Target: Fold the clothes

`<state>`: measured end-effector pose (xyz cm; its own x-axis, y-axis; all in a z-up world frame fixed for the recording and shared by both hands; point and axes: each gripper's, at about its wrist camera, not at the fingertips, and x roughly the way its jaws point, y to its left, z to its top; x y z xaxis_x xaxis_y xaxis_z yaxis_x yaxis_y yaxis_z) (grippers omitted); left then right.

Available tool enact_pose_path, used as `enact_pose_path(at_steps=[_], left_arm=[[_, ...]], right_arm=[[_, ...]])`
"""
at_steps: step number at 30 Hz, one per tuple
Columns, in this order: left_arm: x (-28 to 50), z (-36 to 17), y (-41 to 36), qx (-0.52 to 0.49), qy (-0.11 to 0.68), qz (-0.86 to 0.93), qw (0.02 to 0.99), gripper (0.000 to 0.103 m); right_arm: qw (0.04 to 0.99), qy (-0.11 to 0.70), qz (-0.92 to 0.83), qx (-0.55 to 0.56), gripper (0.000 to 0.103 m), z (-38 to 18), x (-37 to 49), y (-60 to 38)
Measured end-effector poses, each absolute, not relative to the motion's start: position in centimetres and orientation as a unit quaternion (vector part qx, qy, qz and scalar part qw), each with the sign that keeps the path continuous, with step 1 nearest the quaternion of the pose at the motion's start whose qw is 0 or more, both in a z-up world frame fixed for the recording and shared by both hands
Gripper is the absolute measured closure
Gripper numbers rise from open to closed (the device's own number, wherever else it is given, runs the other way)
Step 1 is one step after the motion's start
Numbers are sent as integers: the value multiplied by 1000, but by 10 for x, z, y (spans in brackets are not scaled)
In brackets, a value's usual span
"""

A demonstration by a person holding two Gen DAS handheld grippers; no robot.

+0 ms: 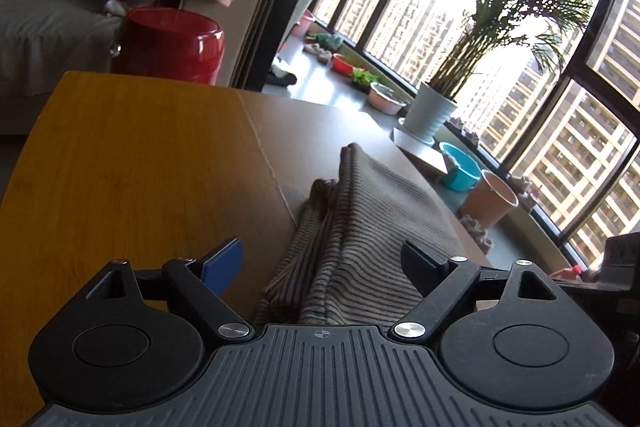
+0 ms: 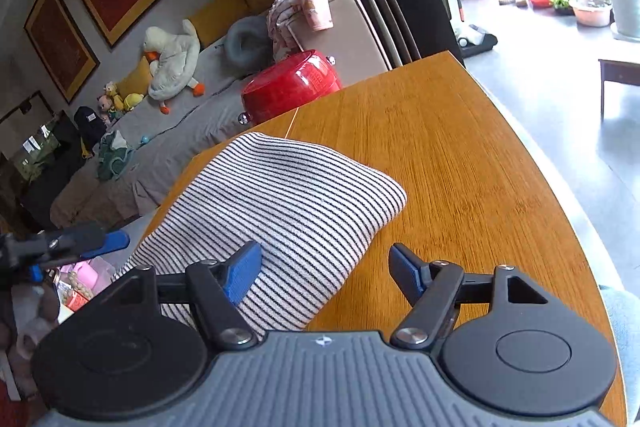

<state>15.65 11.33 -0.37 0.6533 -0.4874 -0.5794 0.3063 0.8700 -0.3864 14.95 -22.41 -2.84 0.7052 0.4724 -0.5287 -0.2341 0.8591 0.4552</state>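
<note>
- A striped garment [image 2: 276, 215] is lying folded into a compact bundle on the wooden table [image 2: 460, 163], occupying the near-left part of the top as the right wrist view shows it.
- The bundle's far corner is sitting well short of the table's far edge; bare wood is showing beyond it and to its right.
- The right gripper [image 2: 325, 269] is hovering above the near edge of the garment with its fingers spread wide and gripping nothing. Its left blue pad [image 2: 243, 273] is sitting over the striped cloth; its right pad is sitting over bare wood.
- The left gripper [image 1: 323, 265] is likewise hanging with fingers spread apart and empty, pointing along the garment's layered edge [image 1: 320, 227].
- From the left wrist view the stacked folds are showing as several layers; whether either pad is touching the cloth is hard to tell from these angles.
- The left gripper is also appearing at the left margin of the right wrist view, just off the table's edge.
- A red stool [image 2: 292, 85] is standing just beyond the table, beside a grey sofa [image 2: 168, 147].
- A potted palm [image 1: 436, 107] is standing by the window.
</note>
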Motion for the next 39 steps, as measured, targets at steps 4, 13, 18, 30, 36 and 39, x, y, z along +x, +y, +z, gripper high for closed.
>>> enact_pose_path(at_steps=[4,13,18,30,36,39], left_arm=[[170,-28,108,-144,382,-234,882,28],[134,-29,79,-161,400,-313,846,29],[122,-29,61,-152,400,-338,838,23],[113,-26,98,-171,384,-290,860,52],[107,-34,87,-157,395,-302,854,63],[110,-39,92,-176,401,-302,847,61]], right_arm=[[879,349,235,224,27,-34,142,-222],[885,356,211,213,40,-30,177,-221],[897,350,203,177,40,-24,198,-219],[894,266,357,45,27,20,99,-192],[902,218,342,-147,25,-11,74,-137],[903,212,346,-138,68,-7,77,-137]])
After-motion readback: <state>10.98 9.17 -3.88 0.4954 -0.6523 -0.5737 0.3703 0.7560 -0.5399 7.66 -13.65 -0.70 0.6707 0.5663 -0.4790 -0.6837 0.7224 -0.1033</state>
